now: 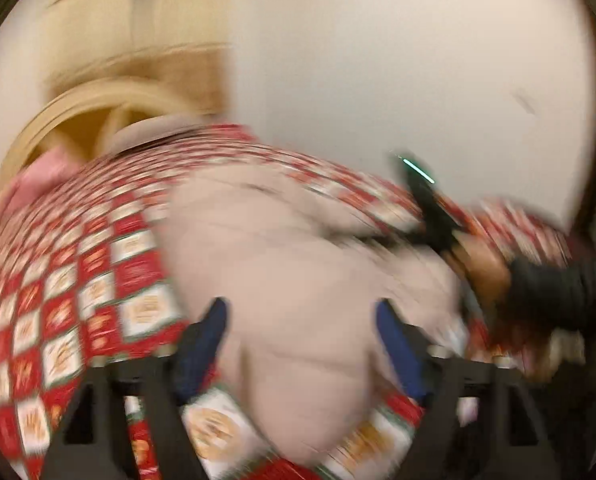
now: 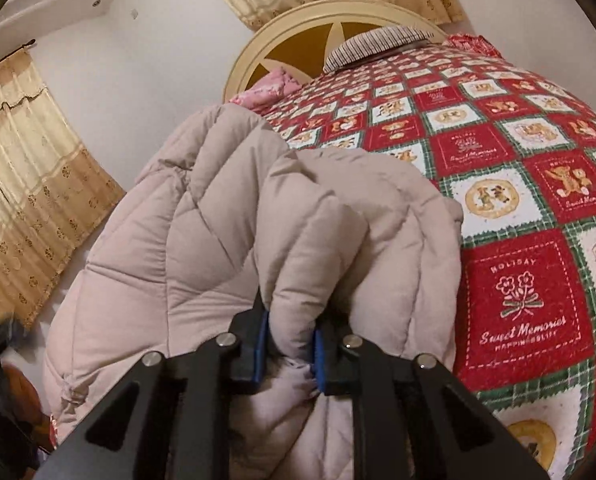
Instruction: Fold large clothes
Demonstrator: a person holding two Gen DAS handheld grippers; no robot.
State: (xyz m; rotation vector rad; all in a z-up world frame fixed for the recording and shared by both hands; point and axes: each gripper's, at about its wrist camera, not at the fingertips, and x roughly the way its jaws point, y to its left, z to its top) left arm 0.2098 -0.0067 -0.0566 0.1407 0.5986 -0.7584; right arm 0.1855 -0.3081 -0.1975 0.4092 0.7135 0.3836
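Two tongs are working this big padded coat (image 2: 226,220), and right now only one of them is biting. My right gripper (image 2: 288,354) is pinching a thick bunched fold of the pale quilted fabric between its blue pads (image 2: 260,344), squeezed in tight because that puffy stuffing is wanting to spring back out. I'm holding that fold low and close so the coat is staying gathered on itself rather than sliding flat. The coat is lying on the red and white patchwork bedspread (image 2: 518,184), heaped toward the near left part of the bed, with the round headboard (image 2: 298,20) and a striped pillow (image 2: 378,46) well beyond it. My left gripper (image 1: 302,344) is standing spread wide, its blue fingers (image 1: 206,340) well apart with nothing pressed between them; the coat is only showing through the gap beneath. That view is smearing badly, so I'm not able to say whether the tips are brushing the fabric. Off to its right I'm catching my other hand (image 1: 490,276) in a dark sleeve (image 1: 554,288), gripping its tool over the coat's edge. I'm reckoning the free tongs are heading for a fresh corner or hem, while the right is anchoring the fold I'm already keeping.
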